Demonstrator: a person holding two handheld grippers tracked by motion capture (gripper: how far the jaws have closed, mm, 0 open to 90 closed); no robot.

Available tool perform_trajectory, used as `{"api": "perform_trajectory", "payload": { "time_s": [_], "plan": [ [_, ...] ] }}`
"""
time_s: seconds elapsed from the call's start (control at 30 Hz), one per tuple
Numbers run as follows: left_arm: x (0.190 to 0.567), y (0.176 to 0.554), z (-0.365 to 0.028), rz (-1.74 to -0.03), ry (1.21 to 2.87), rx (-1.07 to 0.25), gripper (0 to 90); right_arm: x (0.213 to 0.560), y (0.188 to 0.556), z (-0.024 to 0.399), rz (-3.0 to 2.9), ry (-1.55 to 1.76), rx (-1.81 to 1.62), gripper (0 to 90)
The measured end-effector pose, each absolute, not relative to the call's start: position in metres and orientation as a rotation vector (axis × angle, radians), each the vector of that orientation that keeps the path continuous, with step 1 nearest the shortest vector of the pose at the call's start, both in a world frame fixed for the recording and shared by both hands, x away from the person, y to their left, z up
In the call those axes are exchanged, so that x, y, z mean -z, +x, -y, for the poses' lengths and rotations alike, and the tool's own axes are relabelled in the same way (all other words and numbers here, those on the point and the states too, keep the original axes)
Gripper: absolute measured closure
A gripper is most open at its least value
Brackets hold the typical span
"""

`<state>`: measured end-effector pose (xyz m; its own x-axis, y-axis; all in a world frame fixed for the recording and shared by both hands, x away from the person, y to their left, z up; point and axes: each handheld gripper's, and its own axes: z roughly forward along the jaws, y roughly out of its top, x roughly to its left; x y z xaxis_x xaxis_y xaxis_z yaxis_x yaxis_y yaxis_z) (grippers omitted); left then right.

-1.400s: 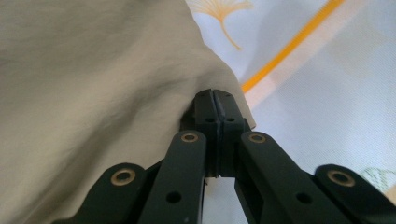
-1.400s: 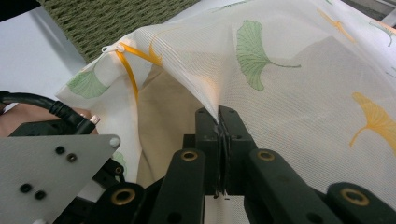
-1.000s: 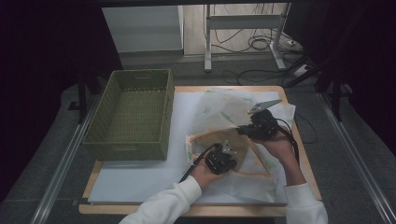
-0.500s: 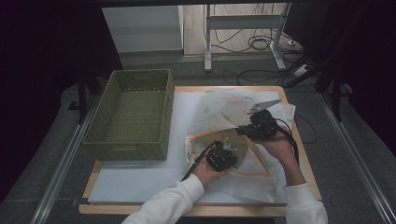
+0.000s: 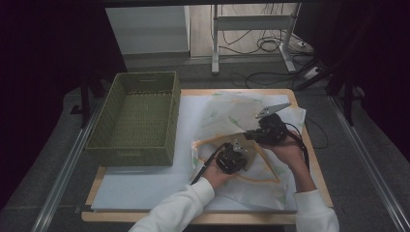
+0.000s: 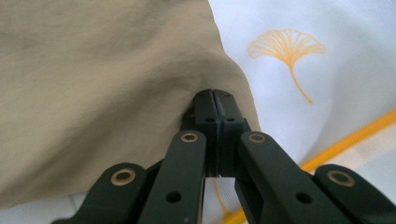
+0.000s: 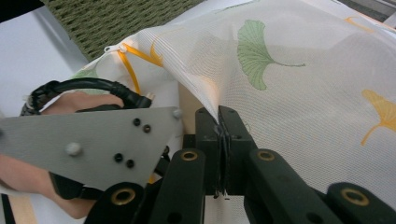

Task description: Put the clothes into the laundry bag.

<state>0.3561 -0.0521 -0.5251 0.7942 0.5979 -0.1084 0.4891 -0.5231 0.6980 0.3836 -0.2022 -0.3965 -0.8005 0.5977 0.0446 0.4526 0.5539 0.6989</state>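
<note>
Both grippers are locked in here. The left gripper (image 6: 215, 100) has its fingers pressed together on a fold of beige cloth (image 6: 102, 79), and the right gripper (image 7: 219, 116) has its fingers clamped on the edge of the white mesh bag (image 7: 303, 88), lifting that edge like a flap. From the high view, the bag (image 5: 232, 113) lies on the right half of the surface, well apart from the green woven basket (image 5: 138, 116) at the far left corner, with the left gripper (image 5: 237, 153) low at the bag's mouth and the right gripper (image 5: 254, 134) just behind it.

It looks like the beige cloth is going into the bag, and we're mid-way: the mouth is held open and the cloth sits at the opening, part of it seemingly under the mesh already. Pushing it fully in and closing up appear to be left.

The bag itself is sheer, fine-meshed, printed with green and orange ginkgo leaves (image 7: 254, 51) and trimmed in orange piping (image 6: 355, 135). Soft, floppy, wrinkling wherever it's pinched.
</note>
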Motion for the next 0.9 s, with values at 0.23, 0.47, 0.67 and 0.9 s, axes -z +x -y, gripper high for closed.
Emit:
{"api": "perform_trajectory", "payload": {
  "time_s": [0.23, 0.47, 0.67, 0.9],
  "plan": [
    [0.527, 0.361, 0.056, -0.825, 2.204, -0.222, 90.0, 0.396, 0.384, 0.204, -2.591, 0.890, -1.089, 86.5],
    [0.527, 0.370, 0.056, -0.801, 2.201, -0.274, 90.0, 0.396, 0.384, 0.204, -2.592, 0.888, -1.092, 86.5],
    [0.529, 0.374, 0.056, -0.815, 2.177, -0.289, 90.0, 0.396, 0.384, 0.204, -2.593, 0.888, -1.092, 86.5],
    [0.529, 0.372, 0.056, -0.823, 2.174, -0.283, 90.0, 0.396, 0.384, 0.205, -2.593, 0.893, -1.091, 86.5]
  ]
}}
